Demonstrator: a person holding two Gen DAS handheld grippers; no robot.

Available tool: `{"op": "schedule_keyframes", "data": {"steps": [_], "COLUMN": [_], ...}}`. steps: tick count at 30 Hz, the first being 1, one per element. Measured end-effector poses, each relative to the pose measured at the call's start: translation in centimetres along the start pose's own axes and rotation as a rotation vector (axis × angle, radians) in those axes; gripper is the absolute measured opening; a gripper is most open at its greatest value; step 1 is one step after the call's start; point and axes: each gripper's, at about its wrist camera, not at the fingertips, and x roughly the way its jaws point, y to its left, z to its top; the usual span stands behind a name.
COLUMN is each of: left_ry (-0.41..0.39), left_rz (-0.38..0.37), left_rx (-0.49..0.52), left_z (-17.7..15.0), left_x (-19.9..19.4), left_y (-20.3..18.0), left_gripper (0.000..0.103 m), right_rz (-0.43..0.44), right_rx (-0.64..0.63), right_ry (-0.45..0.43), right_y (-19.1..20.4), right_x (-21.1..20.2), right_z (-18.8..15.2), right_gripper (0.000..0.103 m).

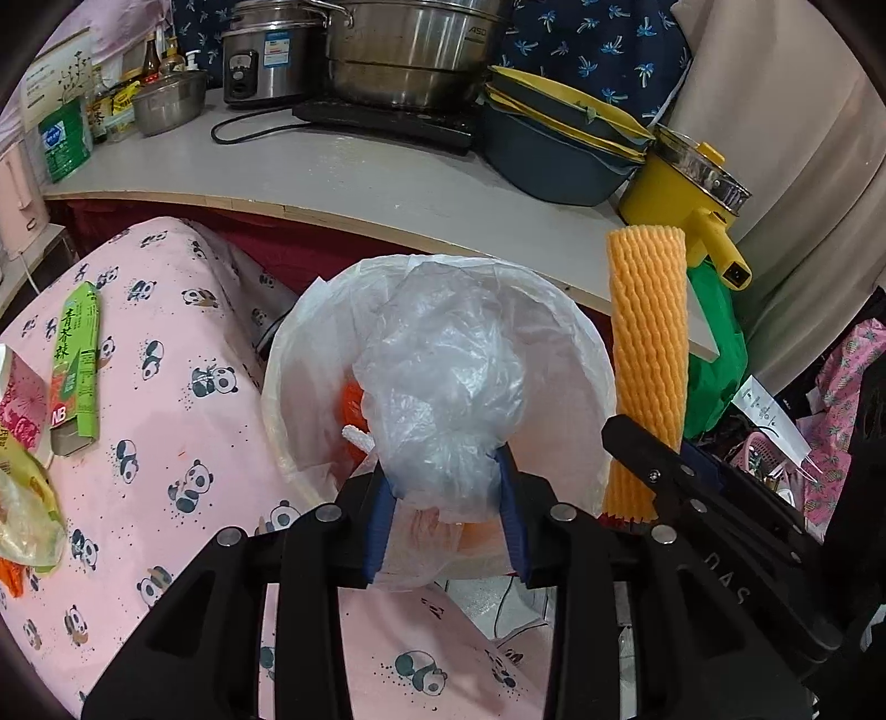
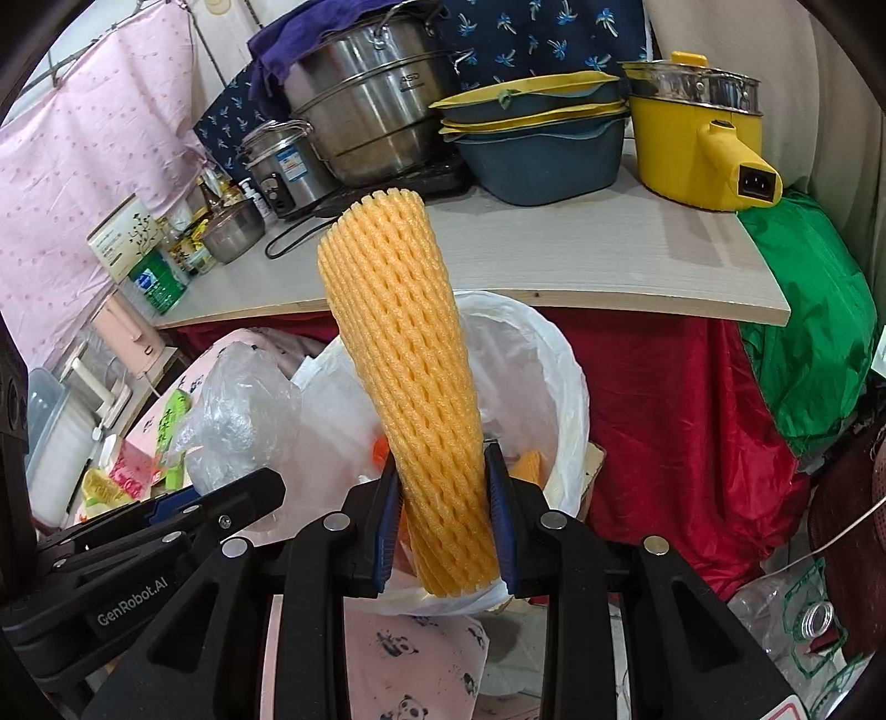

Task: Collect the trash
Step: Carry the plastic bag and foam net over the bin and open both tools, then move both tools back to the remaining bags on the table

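Crumpled clear plastic fills the middle of your left wrist view: a clear plastic bag (image 1: 443, 387) is pinched at its lower end between the blue pads (image 1: 382, 526) of your left gripper (image 1: 448, 515), so the left tongs are clenched on it. The bag hangs directly over the open mouth of the trash bin (image 1: 576, 343), which is lined with a white liner and already holds some orange scraps. To the right in this view, the orange foam net sleeve (image 1: 648, 354) stands upright beside the bin, with the black frame of your right gripper (image 1: 659, 476) at its base. On the left, the pink panda cloth (image 1: 166, 415) carries a green carton (image 1: 77, 365) and a yellowish wrapper (image 1: 27, 498). Behind the bin, the grey countertop (image 1: 360, 177) holds a steel pot (image 1: 410, 50), stacked blue and yellow basins (image 1: 559, 149) and a yellow electric pot (image 1: 686, 194).

Right wrist view: your right gripper (image 2: 443, 526) grasps the orange foam net sleeve (image 2: 404, 376) near its lower end, blue pads (image 2: 498, 515) pressed on both sides. The sleeve points up and slightly left, over the trash bin (image 2: 559, 354). The clear plastic bag (image 2: 238, 421) sits at the bin's left rim, held by your left gripper (image 2: 183, 509). Red cloth (image 2: 653, 399) drapes below the countertop (image 2: 554, 249), and a green bag (image 2: 814, 321) hangs at the right.
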Motion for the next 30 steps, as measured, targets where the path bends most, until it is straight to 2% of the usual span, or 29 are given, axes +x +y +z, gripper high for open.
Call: {"op": "schedule_keyframes", "data": {"steps": [2, 5, 12, 14, 20, 30], "left_ry": [0.005, 0.002, -0.02, -0.03, -0.069, -0.123], "left_rz": [-0.02, -0.027, -0.032, -0.03, 0.034, 0.135], "left_rx": [-0.016, -0.034, -0.09, -0.116, -0.154, -0.201], "left_z": [0.3, 0.6, 1.1, 1.0, 0.8, -0.3], "left_x": [0.6, 1.2, 1.2, 0.9, -0.6, -3.5], "left_y": [0.3, 0.7, 2.0, 2.6, 4.1, 6.8], "left_gripper": [0.035, 0.044, 0.064, 0.066, 0.066, 0.066], "right_rz": [-0.006, -0.011, -0.01, -0.009, -0.011, 0.01], "right_rx": [0.004, 0.002, -0.001, 0.001, -0.015, -0.04], "right_ry": [0.005, 0.013, 0.011, 0.008, 0.005, -0.009], "right_y": [-0.2, -0.2, 0.4, 0.5, 1.2, 3.2], "right_x": [0.6, 1.3, 2.3, 2.2, 2.1, 0.8], "right_z": [0.3, 0.7, 1.2, 1.3, 1.3, 1.0], "right_gripper": [0.028, 0.028, 0.039, 0.043, 0.048, 0.049]}}
